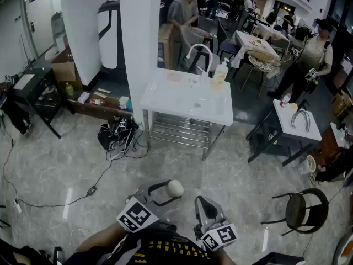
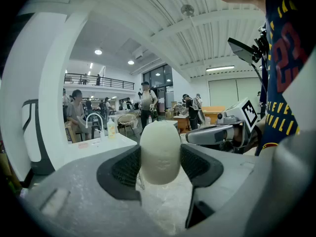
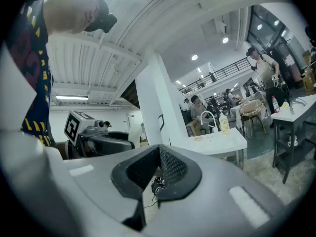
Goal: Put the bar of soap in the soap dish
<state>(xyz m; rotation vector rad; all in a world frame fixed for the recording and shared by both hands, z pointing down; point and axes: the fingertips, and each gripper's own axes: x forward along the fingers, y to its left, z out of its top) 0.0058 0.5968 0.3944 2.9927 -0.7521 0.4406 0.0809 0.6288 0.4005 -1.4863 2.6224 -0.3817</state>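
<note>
left gripper [image 2: 160, 166] pinches the soap bar [image 2: 159, 147], right gripper [image 3: 159, 171] closed empty; sink [image 1: 165, 101] is well apart, soap could slip mid-carry, can't quite spot the dish

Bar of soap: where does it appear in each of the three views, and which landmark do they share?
Head view: bar of soap, bottom centre, held by the left tool.
Left gripper view: centre, clamped in the jaws.
Right gripper view: left of centre, small and pale.
Shared landmark: the white sink table with its faucet.
</note>
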